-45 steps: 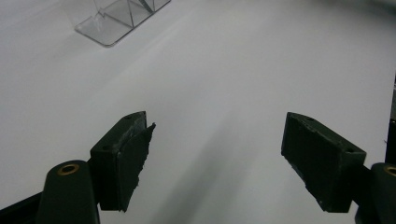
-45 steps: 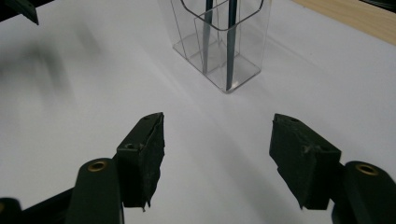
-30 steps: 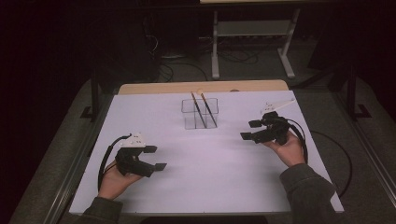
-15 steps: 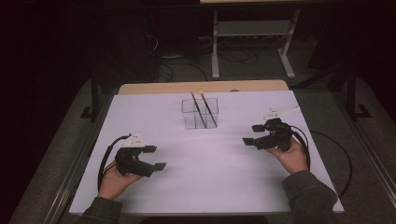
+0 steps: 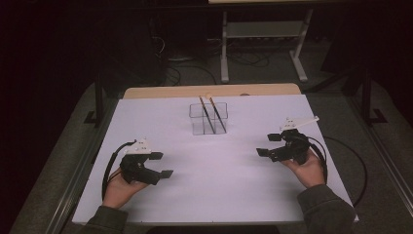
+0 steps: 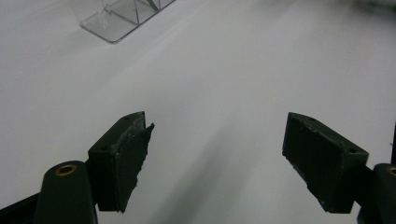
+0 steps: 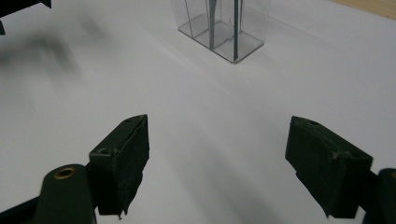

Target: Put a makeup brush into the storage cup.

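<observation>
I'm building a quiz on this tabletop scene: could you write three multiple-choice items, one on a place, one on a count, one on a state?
1. Where does the clear holder stand?
A. toward the far middle of the white table
B. at the near left corner
C. beside the right hand

2. How many brushes stand in the holder?
A. none
B. two
C. five

3. How are the left gripper and right gripper?
A. both open and empty
B. both shut on a brush
C. left shut, right open

Answers:
1 A, the high view shows it centred near the far edge.
2 B, two dark handles lean inside.
3 A, each gripper view shows its fingers wide apart with bare table between.
</observation>
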`<state>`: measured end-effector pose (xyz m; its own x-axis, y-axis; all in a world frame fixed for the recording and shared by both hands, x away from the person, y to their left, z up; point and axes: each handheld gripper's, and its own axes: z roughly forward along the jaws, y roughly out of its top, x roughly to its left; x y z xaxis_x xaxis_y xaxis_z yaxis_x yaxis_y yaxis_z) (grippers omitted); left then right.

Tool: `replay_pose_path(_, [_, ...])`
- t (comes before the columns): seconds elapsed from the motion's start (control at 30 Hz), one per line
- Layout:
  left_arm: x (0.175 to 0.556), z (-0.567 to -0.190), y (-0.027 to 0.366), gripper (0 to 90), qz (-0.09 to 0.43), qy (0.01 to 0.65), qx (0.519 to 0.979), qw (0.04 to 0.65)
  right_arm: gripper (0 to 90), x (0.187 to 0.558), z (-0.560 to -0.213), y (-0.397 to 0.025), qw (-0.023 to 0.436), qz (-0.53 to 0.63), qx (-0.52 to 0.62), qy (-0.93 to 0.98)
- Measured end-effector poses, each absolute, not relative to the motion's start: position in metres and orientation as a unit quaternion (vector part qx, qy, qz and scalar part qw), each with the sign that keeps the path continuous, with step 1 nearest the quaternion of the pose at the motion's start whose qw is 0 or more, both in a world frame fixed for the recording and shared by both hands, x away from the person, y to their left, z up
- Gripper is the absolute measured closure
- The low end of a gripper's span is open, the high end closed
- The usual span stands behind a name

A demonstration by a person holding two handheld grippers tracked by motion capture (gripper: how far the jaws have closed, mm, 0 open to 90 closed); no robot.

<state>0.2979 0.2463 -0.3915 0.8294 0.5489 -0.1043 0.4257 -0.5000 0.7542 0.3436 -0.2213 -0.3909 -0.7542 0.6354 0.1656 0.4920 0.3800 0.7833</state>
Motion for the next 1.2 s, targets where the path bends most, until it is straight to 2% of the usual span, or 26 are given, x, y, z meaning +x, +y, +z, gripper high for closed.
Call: replay_pose_path(1.2, [0.291,-0.402,0.252,21.5,0.080,0.291,0.861,0.411,16.2,0.306,-0.409,-0.239,0.099,0.457,0.362,0.806])
